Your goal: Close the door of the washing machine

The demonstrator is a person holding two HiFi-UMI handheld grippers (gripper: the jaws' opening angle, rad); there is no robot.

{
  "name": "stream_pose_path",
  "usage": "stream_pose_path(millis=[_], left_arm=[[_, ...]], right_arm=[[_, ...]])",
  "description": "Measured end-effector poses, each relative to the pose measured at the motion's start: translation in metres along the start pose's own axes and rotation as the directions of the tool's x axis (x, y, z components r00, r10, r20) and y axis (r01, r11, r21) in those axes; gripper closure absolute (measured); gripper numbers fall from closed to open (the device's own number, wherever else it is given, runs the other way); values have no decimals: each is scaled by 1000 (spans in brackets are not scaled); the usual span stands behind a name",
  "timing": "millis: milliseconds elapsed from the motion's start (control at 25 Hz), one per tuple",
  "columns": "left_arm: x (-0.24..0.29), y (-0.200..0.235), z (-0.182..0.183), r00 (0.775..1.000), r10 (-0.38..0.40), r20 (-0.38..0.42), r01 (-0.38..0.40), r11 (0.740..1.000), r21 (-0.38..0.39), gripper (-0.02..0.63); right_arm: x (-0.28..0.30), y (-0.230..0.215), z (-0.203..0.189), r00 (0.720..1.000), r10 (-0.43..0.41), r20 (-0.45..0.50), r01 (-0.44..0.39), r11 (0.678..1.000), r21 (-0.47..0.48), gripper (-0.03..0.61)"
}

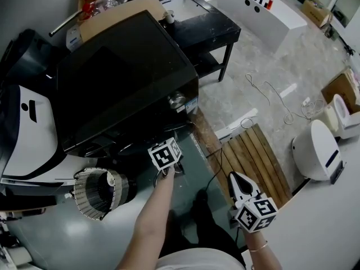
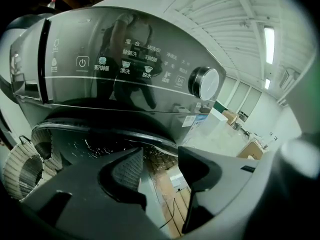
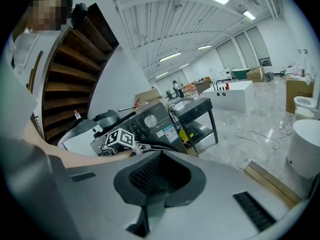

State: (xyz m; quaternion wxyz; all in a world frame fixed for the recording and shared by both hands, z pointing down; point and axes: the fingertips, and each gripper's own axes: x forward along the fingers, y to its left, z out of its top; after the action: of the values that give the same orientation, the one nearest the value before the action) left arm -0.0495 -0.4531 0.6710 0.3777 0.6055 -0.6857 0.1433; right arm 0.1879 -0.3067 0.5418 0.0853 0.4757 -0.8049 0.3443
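The black washing machine (image 1: 124, 77) stands at upper left, seen from above. In the left gripper view its glossy control panel (image 2: 125, 69) and round knob (image 2: 206, 83) fill the top, and the dark curved door rim (image 2: 100, 131) runs just beyond my jaws. My left gripper (image 1: 165, 155) hovers close to the machine's front; its jaws (image 2: 160, 159) stand open with nothing between them. I cannot tell whether the door is fully closed. My right gripper (image 1: 236, 180) hangs back at lower right, away from the machine, its jaws (image 3: 150, 184) shut and empty.
A wicker basket (image 1: 98, 191) lies on the floor left of my arm. A wooden slat pallet (image 1: 259, 162) sits to the right, with a white round appliance (image 1: 318, 151) beyond. A black sink table (image 1: 197, 27) stands behind the machine. Cables (image 1: 270, 94) trail across the floor.
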Motion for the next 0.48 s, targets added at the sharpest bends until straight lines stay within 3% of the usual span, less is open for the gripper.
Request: stream_pose_path(millis=[280,480], left_arm=[[-2,-4,-6,1000,21,8,-21,996,88,348],[-4,-7,-8,1000,25,12,-26,995,97,348]], right_arm=[[-11,0,1,1000,5,9,-5,1000,2,566],[-19,-6,1,1000,-5,14,5,1000,5,566]])
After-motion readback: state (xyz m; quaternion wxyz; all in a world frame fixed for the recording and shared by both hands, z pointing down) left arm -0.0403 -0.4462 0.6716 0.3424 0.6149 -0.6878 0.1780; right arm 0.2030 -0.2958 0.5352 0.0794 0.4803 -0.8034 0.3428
